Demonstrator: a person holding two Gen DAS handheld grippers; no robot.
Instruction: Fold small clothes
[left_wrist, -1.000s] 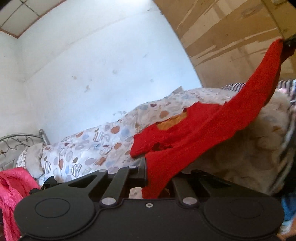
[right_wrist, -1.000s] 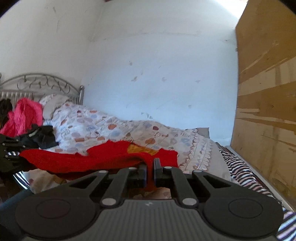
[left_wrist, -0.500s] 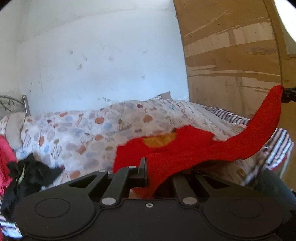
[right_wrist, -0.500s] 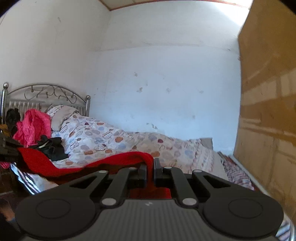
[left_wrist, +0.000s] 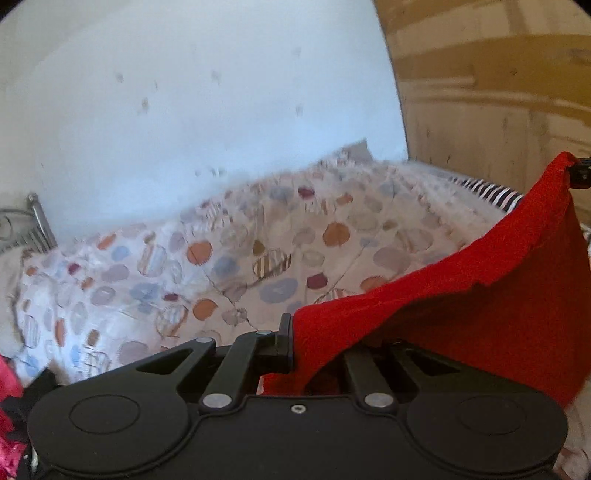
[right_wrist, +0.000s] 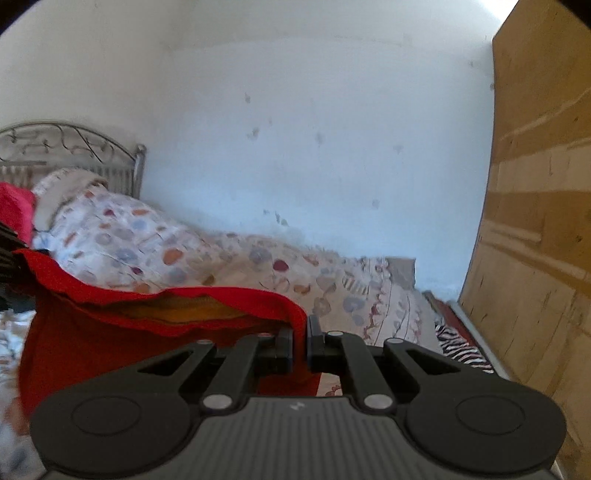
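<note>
Compared with half a second ago, I am seeing the red garment (left_wrist: 461, 302) hanging as a broad sheet between my two grippers instead of lying partly on the bed; its lower part is now draping down in front of the left wrist camera, and both views are swinging, with the bedding blurring. From the right wrist view, the same cloth (right_wrist: 110, 332) is showing an orange patch along its upper fold.

The left gripper (left_wrist: 295, 343) is clamping one edge of the garment, its right finger hiding under the cloth. The right gripper (right_wrist: 300, 343) is pinching the opposite edge, jaws pressed together on the fabric. In the left view I am also catching the right gripper's tip at the far upper corner of the cloth.

The patterned duvet (left_wrist: 221, 266) is covering the bed behind the garment, dotted with orange, blue and maroon shapes. A pillow (right_wrist: 62, 188) is lying at the head end, against the metal headboard (right_wrist: 74, 147). A pink cloth (right_wrist: 14, 206) is sitting beside the pillow, and a zebra-striped fabric (right_wrist: 461, 347) is lying along the bed's far side.

A white wall (right_wrist: 314, 129) with small marks is running behind the bed, and a brown wooden panel (right_wrist: 535, 221) is standing on the right.
</note>
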